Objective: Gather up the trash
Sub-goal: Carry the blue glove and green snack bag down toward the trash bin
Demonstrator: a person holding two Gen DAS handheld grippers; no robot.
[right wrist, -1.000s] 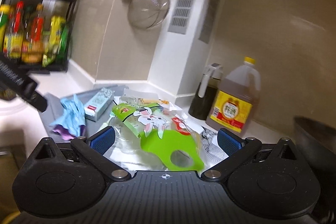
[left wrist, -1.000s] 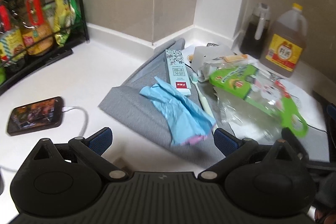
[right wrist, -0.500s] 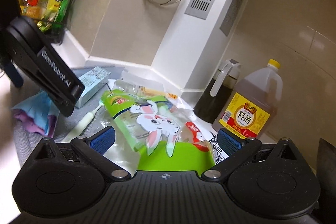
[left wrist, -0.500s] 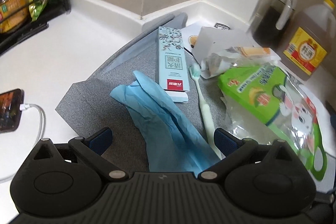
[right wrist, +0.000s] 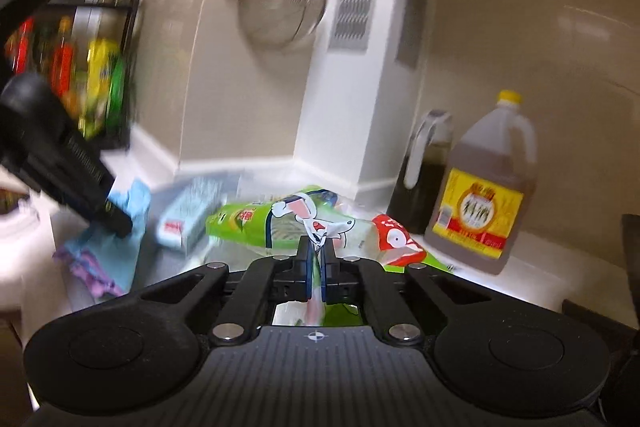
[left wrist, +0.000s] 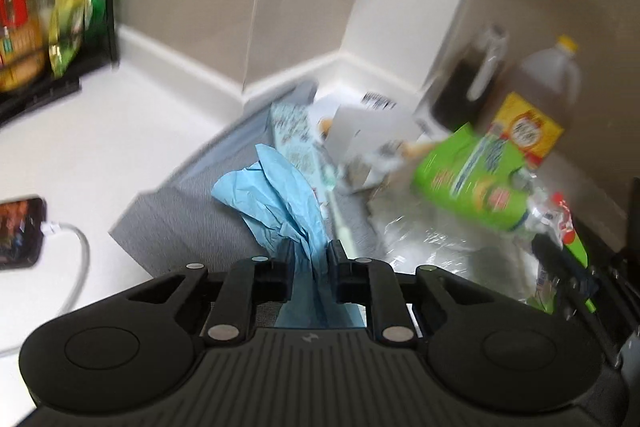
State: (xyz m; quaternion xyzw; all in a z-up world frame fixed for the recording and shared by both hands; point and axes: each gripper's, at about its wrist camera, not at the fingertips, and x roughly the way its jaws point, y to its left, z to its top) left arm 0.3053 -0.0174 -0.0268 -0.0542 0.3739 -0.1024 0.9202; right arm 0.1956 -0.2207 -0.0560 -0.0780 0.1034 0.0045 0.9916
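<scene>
A crumpled blue glove [left wrist: 280, 195] rises off the grey mat [left wrist: 192, 211], pinched by my left gripper [left wrist: 308, 251], which is shut on it. The same glove [right wrist: 120, 247] shows at the left of the right wrist view under the other gripper's black body. My right gripper [right wrist: 316, 251] is shut on a green snack bag with a cartoon rabbit [right wrist: 280, 219]; the bag [left wrist: 472, 179] also lies right of centre in the left wrist view. A pale toothpaste box [left wrist: 292, 135], a toothbrush [left wrist: 336, 215] and crumpled clear plastic [left wrist: 420, 239] lie among the litter.
A phone on a charging cable [left wrist: 20, 235] lies at the left on the white counter [left wrist: 100, 131]. A rack of bottles and packets [left wrist: 48, 15] stands far left. An oil jug [right wrist: 480, 195] and a dark bottle [right wrist: 424, 179] stand by the wall. A strainer [right wrist: 280, 7] hangs above.
Both grippers went from open to shut: the left closed on the blue glove and lifted it, the right closed on the green snack bag. Both views are blurred by motion.
</scene>
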